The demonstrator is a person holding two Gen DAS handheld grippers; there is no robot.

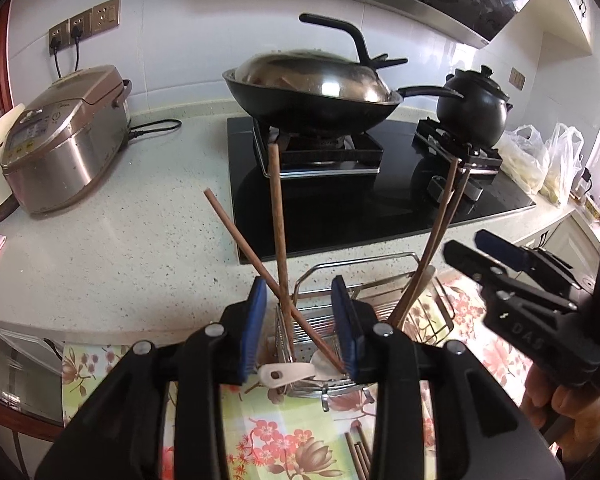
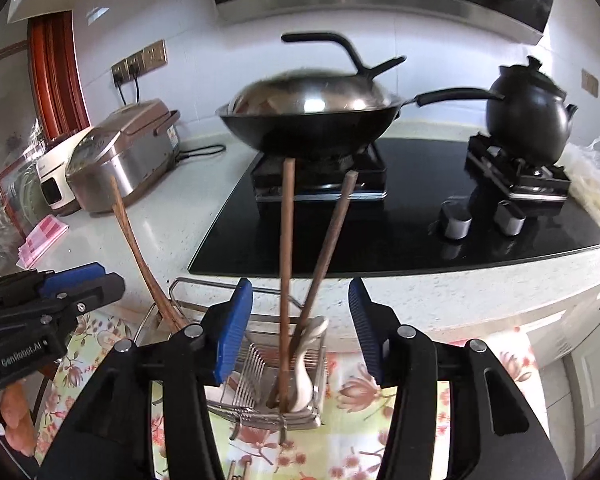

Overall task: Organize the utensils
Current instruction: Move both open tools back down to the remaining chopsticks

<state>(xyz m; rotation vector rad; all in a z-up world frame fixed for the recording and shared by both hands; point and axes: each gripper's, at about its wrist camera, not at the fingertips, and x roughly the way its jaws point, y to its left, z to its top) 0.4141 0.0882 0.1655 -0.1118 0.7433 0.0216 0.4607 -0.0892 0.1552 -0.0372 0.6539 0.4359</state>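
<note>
A wire utensil rack stands on a floral cloth. Brown chopsticks lean upright in its compartments, with a white spoon. My left gripper is open just above the rack's left compartment, its pads on either side of two crossed chopsticks. My right gripper is open above the right compartment, astride two chopsticks and the spoon. Each gripper shows in the other's view: the right one, the left one. More chopsticks lie on the cloth.
A lidded wok and a black kettle sit on the gas hob behind the rack. A rice cooker stands at the left. Plastic bags lie at the right. The floral cloth covers the near surface.
</note>
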